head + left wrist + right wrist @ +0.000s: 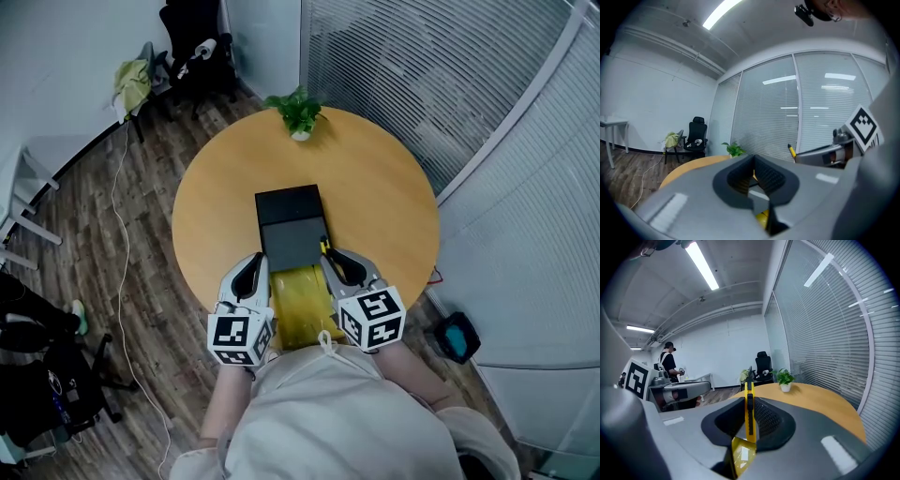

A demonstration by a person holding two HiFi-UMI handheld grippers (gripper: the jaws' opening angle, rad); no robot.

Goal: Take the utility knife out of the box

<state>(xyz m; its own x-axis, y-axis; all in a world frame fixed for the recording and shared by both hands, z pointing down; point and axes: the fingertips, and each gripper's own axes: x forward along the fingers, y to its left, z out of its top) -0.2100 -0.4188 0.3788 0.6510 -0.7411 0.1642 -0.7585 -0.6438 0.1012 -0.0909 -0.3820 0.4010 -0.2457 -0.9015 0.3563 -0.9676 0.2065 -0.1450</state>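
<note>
A black box (291,225) lies in the middle of the round wooden table (375,187). My right gripper (334,260) hovers at the box's near right corner, shut on a yellow utility knife (750,408). The knife stands on edge between the pads, and its tip (324,247) pokes out past the fingertips. In the left gripper view the same knife tip (791,150) shows at the right. My left gripper (251,268) hangs at the box's near left corner, its jaws together with nothing seen between them. A yellow sheet-like thing (300,305) lies between the two grippers at the near table edge.
A small potted plant (298,114) stands at the table's far edge. Glass walls with blinds (487,103) run along the right. A black office chair (192,47) and a cable on the wood floor are at the far left. A person (669,364) stands in the background.
</note>
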